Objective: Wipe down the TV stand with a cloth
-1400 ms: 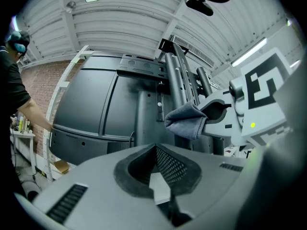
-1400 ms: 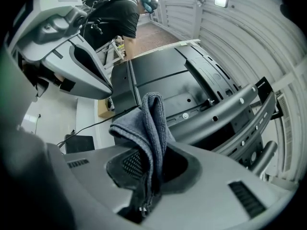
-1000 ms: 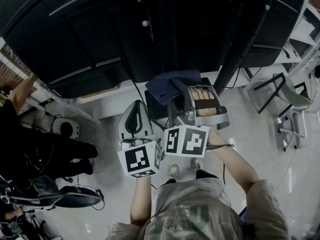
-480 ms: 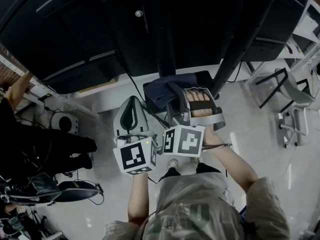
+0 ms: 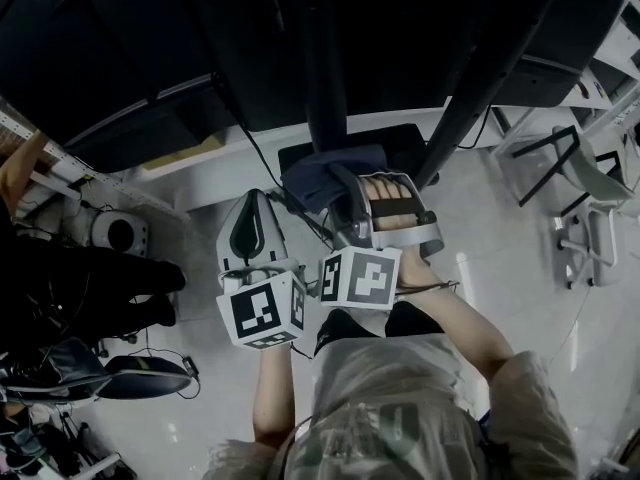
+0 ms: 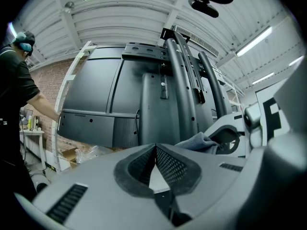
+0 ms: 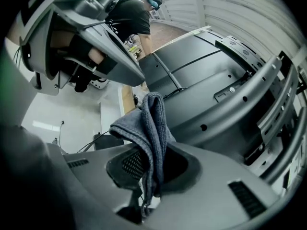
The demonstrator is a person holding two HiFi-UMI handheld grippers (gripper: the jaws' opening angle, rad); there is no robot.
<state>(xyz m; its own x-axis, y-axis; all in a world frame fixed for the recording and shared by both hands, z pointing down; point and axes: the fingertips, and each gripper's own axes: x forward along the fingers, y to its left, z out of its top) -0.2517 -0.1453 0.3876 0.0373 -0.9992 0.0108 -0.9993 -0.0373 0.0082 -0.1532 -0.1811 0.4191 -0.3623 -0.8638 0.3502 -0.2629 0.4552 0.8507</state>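
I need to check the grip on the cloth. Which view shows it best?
The right gripper view: the cloth hangs centre frame, clamped in the right gripper. Head view: a dark bundle. Left gripper view: only a corner.

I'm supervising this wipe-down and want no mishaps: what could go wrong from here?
1. The right gripper pinches only a fold of the cloth; rubbing the stand might pull it free.
2. A cable hangs beside the cloth and could snag.
3. The left gripper, shut and empty, sits close alongside and might bump it.
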